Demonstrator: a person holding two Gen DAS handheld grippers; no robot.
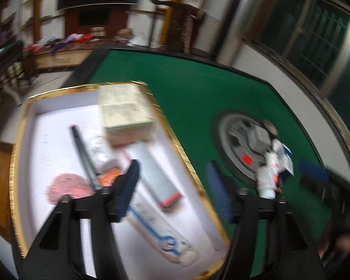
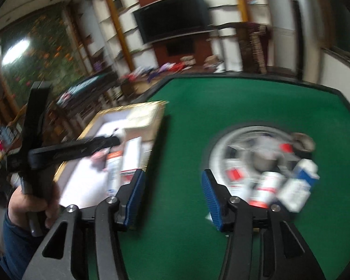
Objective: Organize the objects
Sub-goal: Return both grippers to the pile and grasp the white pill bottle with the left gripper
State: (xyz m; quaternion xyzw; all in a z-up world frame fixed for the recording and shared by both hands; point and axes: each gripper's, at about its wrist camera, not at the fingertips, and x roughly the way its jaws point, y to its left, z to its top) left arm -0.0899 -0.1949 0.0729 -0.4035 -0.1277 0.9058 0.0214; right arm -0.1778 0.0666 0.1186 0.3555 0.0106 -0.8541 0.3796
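Note:
A white box with a gold rim [image 1: 21,140] lies on the green table. It holds a cream carton [image 1: 126,107], a black pen [image 1: 84,154], a pink round pad [image 1: 67,184], a long grey packet with a red end [image 1: 154,172] and a white tube with blue print [image 1: 161,235]. My left gripper [image 1: 173,190] hangs open over the box's right rim with nothing between its pads. My right gripper [image 2: 172,198] stands open above bare felt. To its right lie a white bottle [image 2: 266,191] and a blue and white carton [image 2: 301,182].
The bottle and carton rest on the round grey hub [image 2: 224,144] in the middle of the green table [image 2: 245,102]. A small round tin [image 2: 303,140] sits at the hub's far edge. A hand [image 2: 35,200] holds the left tool. Shelves and a television stand behind.

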